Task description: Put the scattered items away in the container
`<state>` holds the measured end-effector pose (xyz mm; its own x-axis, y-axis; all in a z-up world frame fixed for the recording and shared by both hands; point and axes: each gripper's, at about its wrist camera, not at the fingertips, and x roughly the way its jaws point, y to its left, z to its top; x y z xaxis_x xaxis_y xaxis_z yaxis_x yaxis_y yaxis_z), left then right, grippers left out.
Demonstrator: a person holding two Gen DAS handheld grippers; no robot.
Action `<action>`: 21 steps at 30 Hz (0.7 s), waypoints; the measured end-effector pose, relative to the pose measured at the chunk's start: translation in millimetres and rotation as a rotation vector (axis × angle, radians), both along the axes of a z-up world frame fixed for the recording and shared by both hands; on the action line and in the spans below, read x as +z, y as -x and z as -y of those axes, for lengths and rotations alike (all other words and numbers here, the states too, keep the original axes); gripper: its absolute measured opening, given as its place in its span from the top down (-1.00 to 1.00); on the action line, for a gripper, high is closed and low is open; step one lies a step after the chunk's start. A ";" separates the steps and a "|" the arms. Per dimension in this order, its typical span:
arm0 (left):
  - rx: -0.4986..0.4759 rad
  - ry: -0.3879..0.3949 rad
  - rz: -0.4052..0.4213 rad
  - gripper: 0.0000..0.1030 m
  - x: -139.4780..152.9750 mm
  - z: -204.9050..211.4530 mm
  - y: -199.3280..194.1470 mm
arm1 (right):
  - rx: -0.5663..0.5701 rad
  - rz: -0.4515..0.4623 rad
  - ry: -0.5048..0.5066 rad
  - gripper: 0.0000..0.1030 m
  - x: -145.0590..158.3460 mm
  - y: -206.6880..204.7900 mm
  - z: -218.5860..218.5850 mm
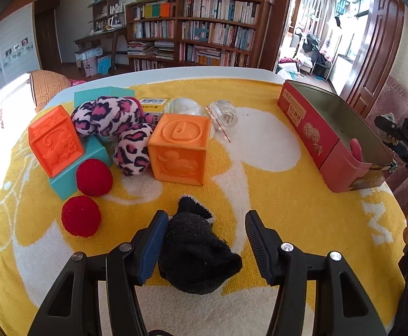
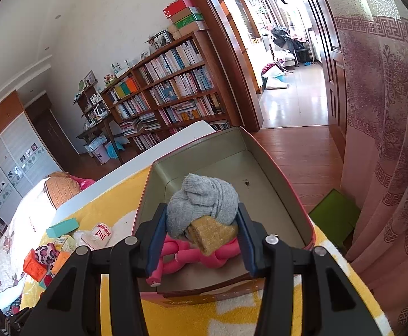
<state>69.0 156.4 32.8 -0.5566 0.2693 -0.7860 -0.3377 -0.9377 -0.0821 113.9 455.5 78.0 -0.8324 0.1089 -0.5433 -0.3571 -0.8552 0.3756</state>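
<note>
Your left hand-held gripper (image 1: 206, 240) is spread wide around the black sock (image 1: 197, 254), not squeezing yet, ready to grab. Your right hand-held gripper (image 2: 201, 238) pinches the grey sock bundle (image 2: 202, 204) over the red tin (image 2: 274, 168), probably for dropping in.

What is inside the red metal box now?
Inside the red metal box: a pink knotted rubber toy, mostly bare floor; the grey rolled sock, in the right claw, hides part.

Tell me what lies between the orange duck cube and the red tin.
Nothing: in the left wrist view only bare yellow towel separates the orange duck cube from the red tin.
</note>
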 end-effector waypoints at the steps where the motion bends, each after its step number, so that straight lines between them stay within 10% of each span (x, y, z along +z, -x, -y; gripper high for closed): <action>1: 0.006 0.014 -0.006 -0.13 -2.7 0.5 0.1 | -0.003 -0.001 -0.004 0.02 0.1 -0.4 0.0; 21: -0.024 -0.085 0.028 0.05 1.5 -7.9 8.4 | -0.022 -0.033 -0.041 0.02 6.2 -6.9 0.9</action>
<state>60.6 164.3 34.3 -0.5272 0.3484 -0.7750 -0.3564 -0.9186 -0.1704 120.8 454.6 84.3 -0.8467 0.1493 -0.5107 -0.3643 -0.8622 0.3520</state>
